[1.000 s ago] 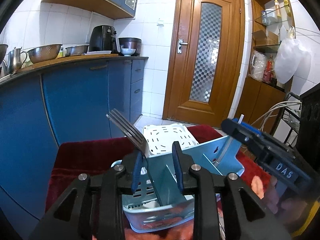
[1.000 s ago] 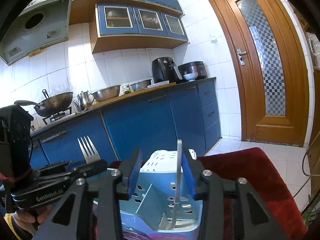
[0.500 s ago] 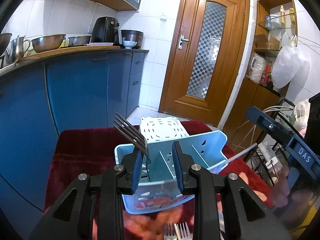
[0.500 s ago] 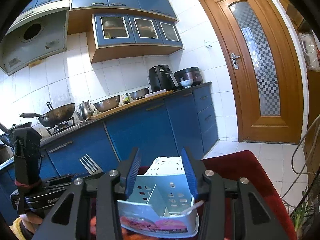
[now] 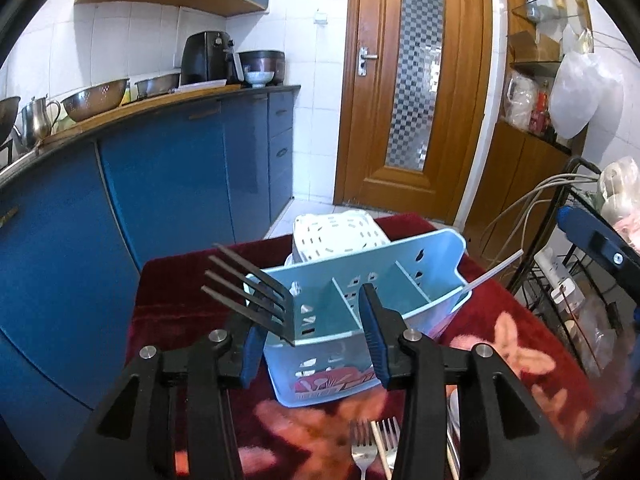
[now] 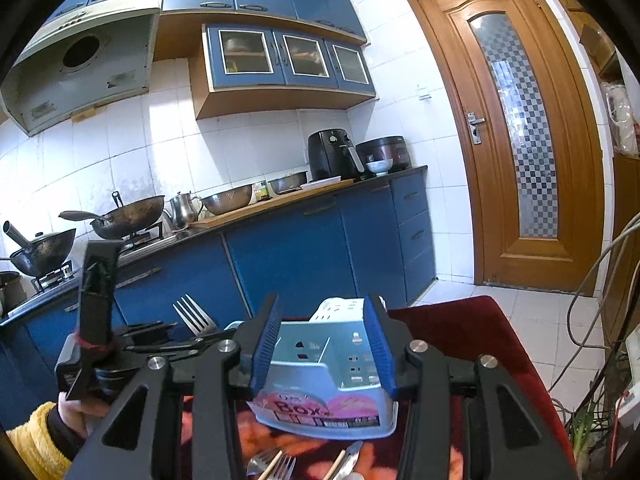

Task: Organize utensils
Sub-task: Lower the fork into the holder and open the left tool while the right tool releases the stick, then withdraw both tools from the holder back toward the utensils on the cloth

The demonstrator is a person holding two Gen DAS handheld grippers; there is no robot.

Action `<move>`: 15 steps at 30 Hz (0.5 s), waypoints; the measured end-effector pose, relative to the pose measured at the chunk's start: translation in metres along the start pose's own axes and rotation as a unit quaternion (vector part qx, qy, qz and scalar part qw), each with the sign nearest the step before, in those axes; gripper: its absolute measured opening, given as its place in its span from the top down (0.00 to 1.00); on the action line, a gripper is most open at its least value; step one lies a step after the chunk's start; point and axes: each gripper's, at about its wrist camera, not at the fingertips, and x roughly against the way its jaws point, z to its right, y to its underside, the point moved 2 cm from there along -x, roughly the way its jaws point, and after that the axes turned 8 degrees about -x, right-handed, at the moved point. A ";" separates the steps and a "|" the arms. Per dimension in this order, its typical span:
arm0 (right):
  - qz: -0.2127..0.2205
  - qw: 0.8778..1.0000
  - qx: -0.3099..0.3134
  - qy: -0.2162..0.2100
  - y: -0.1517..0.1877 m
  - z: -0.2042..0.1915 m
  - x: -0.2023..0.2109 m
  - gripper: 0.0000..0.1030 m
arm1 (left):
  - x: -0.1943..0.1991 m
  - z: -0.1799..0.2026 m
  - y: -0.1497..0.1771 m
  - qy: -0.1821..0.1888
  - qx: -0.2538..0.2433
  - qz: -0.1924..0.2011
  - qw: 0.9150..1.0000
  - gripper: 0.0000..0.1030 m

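Left wrist view: the left tool (image 5: 314,334) stands with its blue-padded fingers spread, yet a dark metal four-tined fork (image 5: 250,294) juts up and left past the left pad; whether that pad bears on the hidden handle cannot be told. The fork's tines point away and upward, its neck just above the near-left corner of the light blue perforated plastic utensil caddy (image 5: 372,288), probably so the handle can drop into a compartment. A thin white stick (image 5: 494,270) leans out of the caddy's right compartment, resting on the rim. The caddy sits on the bench under a dark red flowered cloth (image 5: 516,344), with a white perforated plastic basket (image 5: 336,232) touching its far side. More silver forks (image 5: 374,446) lie loose on the cloth near the camera, awaiting sorting. In the right wrist view, the right tool (image 6: 324,350) is spread wide and holds nothing, its pads framing the caddy from the labelled near side, seemingly hovering clear to leave room for the left tool. Several utensils remain out, so the task looks only partly done.
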 end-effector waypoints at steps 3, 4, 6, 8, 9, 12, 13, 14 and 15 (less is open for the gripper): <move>-0.004 1.000 -0.001 0.000 0.004 0.001 0.003 0.55 | -0.005 -0.003 0.005 -0.011 0.003 -0.016 1.000 0.52; -0.006 1.000 -0.002 0.000 0.005 0.002 0.004 0.55 | -0.004 -0.003 0.006 -0.016 0.002 -0.015 1.000 0.52; -0.009 1.000 -0.004 0.001 0.008 0.003 0.005 0.55 | -0.004 -0.004 0.008 -0.021 0.002 -0.016 1.000 0.50; -0.012 1.000 -0.007 0.002 0.011 0.005 0.005 0.55 | -0.002 -0.006 0.009 -0.018 0.005 -0.016 1.000 0.50; -0.014 1.000 -0.008 0.002 0.012 0.005 0.006 0.55 | -0.002 -0.006 0.010 -0.017 0.005 -0.016 1.000 0.50; -0.017 1.000 -0.013 0.003 0.016 0.008 0.006 0.55 | 0.000 -0.006 0.011 -0.026 0.000 -0.018 1.000 0.49; -0.017 1.000 -0.015 0.003 0.017 0.009 0.007 0.55 | 0.000 -0.006 0.010 -0.029 -0.002 -0.019 0.999 0.44; -0.018 1.000 -0.018 0.004 0.018 0.010 0.008 0.55 | 0.001 -0.007 0.011 -0.033 -0.004 -0.021 0.999 0.42; -0.018 1.000 -0.020 0.004 0.018 0.011 0.008 0.55 | 0.001 -0.008 0.012 -0.036 -0.005 -0.022 0.999 0.40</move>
